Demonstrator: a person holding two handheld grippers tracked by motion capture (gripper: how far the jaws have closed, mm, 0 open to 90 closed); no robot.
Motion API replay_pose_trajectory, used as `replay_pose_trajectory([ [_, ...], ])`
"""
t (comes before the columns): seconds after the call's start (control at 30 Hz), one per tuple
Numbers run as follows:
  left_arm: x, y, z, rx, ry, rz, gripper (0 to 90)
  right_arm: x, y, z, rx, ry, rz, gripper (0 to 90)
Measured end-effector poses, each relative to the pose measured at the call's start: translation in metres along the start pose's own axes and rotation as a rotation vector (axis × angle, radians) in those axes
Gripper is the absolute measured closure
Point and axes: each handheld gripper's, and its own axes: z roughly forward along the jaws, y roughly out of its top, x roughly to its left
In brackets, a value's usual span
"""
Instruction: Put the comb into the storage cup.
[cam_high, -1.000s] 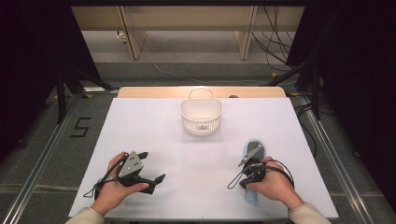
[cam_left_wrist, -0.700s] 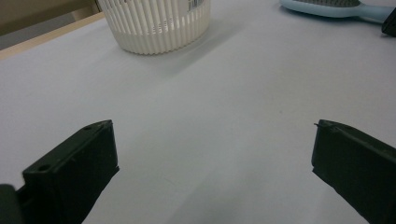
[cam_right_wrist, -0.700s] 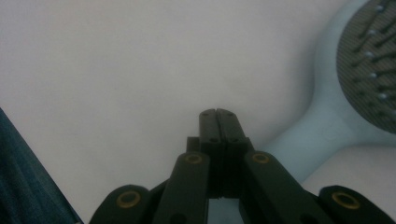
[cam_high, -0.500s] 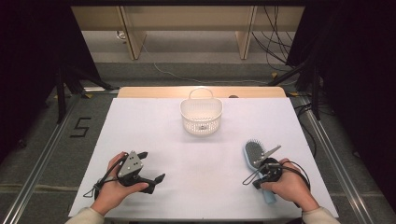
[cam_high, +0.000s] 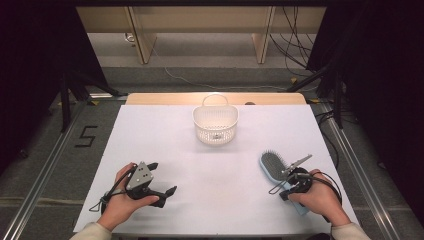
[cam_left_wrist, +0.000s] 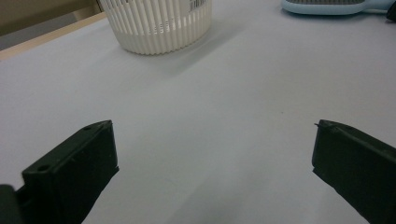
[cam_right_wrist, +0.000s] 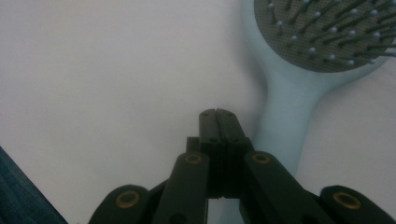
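Seen from above: a white table with a white slotted basket near the far edge, centred, its handle loop upright at the back. Near the right front edge, a pale blue hairbrush, lying flat with bristles up and head pointing away toward the basket, handle running back under the right hand. Right gripper clenched with jaws pressed together on nothing, tip just beside the brush handle on its left, not touching that can be told; likely poised beside the handle before opening for a grasp there, where the brush is narrowest. Left gripper released, jaws spread wide over bare table at the front left, aimed toward the basket, well apart from it; probably parked clear while the other hand works. Brush likely bound for the basket, which sits open-topped and within reach. On the basket wall, a small barcode label, too small to read. On the floor left of the table, a large painted "5".
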Motion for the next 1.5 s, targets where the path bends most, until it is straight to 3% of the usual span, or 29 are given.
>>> replay_pose_trajectory([
  [0.3, 0.0, 0.0, 0.0, 0.001, 0.0, -0.001, 0.0, -0.008, -0.004, -0.003, -0.011, -0.011, 0.019, 90.0],
  [0.63, 0.001, 0.0, 0.0, 0.002, 0.001, 0.002, 0.0, -0.007, -0.004, -0.005, -0.048, 0.002, 0.004, 80.3],
  [0.87, 0.001, 0.0, 0.0, 0.001, 0.002, -0.001, 0.0, -0.005, -0.002, -0.01, -0.157, 0.029, -0.021, 70.8],
  [0.93, 0.001, 0.0, 0.0, 0.002, 0.001, 0.001, 0.0, -0.005, -0.001, -0.013, -0.222, 0.039, -0.031, 63.4],
  [0.97, 0.001, 0.0, 0.0, 0.001, 0.002, 0.0, 0.0, -0.005, 0.0, -0.016, -0.306, 0.027, -0.017, 53.4],
  [1.03, 0.001, 0.0, 0.0, 0.001, 0.001, 0.001, 0.0, -0.005, 0.001, -0.017, -0.335, 0.018, -0.018, 49.4],
  [1.2, 0.001, -0.001, 0.0, -0.001, 0.002, -0.006, 0.0, -0.008, 0.001, -0.03, -0.577, -0.039, -0.042, 25.6],
  [1.23, 0.001, -0.001, 0.0, -0.001, 0.002, -0.008, 0.0, -0.009, 0.001, -0.033, -0.629, -0.057, -0.05, 24.0],
  [1.4, 0.001, 0.0, 0.0, -0.006, 0.003, -0.015, 0.0, -0.012, -0.001, -0.041, -0.785, -0.097, -0.042, 16.6],
  [1.5, 0.001, 0.0, 0.0, -0.006, 0.005, -0.015, 0.0, -0.014, -0.002, -0.044, -0.844, -0.113, -0.04, 14.9],
])
